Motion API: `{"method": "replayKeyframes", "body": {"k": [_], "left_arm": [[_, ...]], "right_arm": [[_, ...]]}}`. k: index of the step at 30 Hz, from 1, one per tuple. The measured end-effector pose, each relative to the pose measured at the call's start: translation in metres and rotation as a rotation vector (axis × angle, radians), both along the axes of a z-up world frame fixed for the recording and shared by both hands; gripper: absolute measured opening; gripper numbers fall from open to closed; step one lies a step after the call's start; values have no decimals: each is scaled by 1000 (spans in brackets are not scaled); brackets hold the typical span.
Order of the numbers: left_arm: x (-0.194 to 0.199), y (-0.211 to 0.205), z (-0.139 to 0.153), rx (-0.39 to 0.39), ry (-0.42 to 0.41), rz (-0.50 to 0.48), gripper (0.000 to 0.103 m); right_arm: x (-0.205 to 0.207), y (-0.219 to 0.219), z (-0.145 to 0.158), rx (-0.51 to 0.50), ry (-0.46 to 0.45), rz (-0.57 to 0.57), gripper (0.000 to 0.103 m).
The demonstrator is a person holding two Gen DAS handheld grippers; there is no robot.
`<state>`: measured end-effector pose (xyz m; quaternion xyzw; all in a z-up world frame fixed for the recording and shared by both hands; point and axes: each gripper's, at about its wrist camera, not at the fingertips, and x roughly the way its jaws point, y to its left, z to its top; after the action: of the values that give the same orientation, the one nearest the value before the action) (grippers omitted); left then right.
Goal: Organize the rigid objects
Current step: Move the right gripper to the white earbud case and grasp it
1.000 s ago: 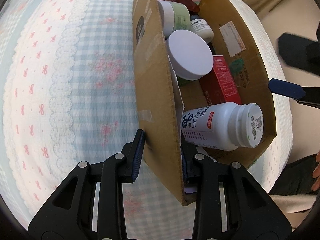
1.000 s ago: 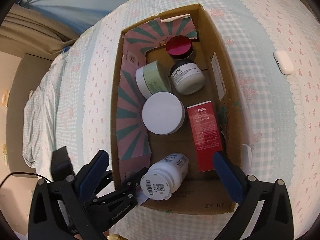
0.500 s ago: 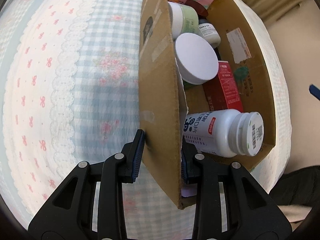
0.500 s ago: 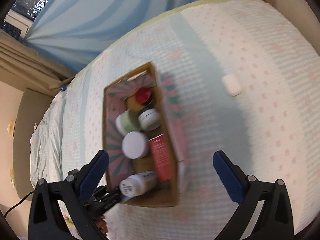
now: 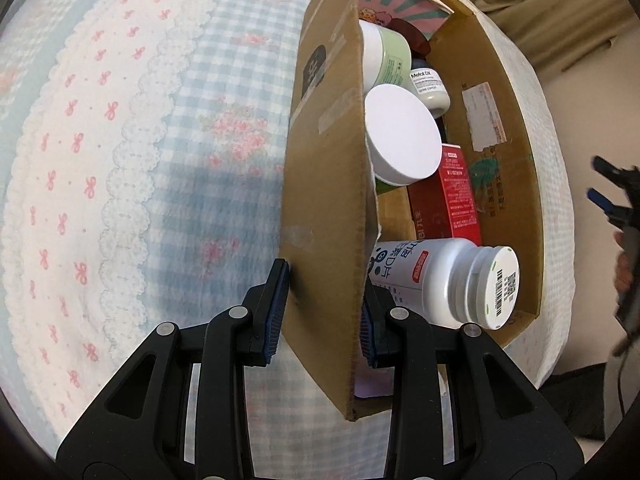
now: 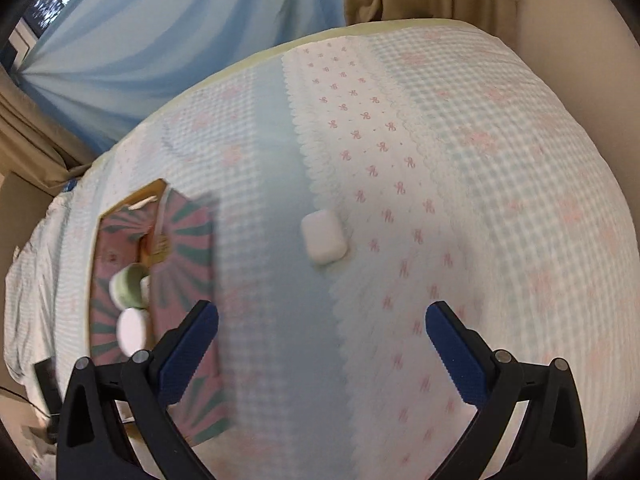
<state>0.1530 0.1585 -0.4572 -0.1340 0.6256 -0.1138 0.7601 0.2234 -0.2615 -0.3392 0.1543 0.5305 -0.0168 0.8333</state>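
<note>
Clamping the near side wall of the cardboard box (image 5: 332,184), the left gripper (image 5: 322,312) has one pad pressed on the outside face and the other inside, so the box is pinned against the checked bedspread (image 5: 120,168). The right gripper (image 6: 322,344) hangs with its jaws spread wide and nothing between them, pointed down at the cover beside the box. Measured from the box, the one loose thing is a small white case (image 6: 323,236), lying well apart from the box's patterned outer wall on the pale blue stripe, just at the scalloped lace edge. Inside the box sit a white bottle (image 5: 448,280) on its side at the near end, a red carton (image 5: 448,196) behind it, a white-lidded jar (image 5: 404,136), a green jar (image 5: 388,56) and a small grey-labelled tub (image 5: 428,86) toward the far end. The step in hand looks to be fetching the case. To do it well, bring the open jaws squarely over it, across its narrow width, and close on the hard shell without pinching the soft cloth beneath; the rounded, smooth case could squirt out of a shallow bite. The left grip should hold firm so the box does not slide.
</note>
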Motion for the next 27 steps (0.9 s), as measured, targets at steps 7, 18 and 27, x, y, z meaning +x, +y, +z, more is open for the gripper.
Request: {"method": "replayKeyframes", "body": {"k": [7,18,27], "left_arm": [[-4,-1,6,12,-9,34,28],[-16,-4,13,25,-28,64,28],[-19,-5,13,33,-31,69,28]], "right_arm": [[41,-2,-59,-42,-26,68,103],[82,34,-112,-216,-79,118,79],[80,39,-116,-306,-100,152,41]]}}
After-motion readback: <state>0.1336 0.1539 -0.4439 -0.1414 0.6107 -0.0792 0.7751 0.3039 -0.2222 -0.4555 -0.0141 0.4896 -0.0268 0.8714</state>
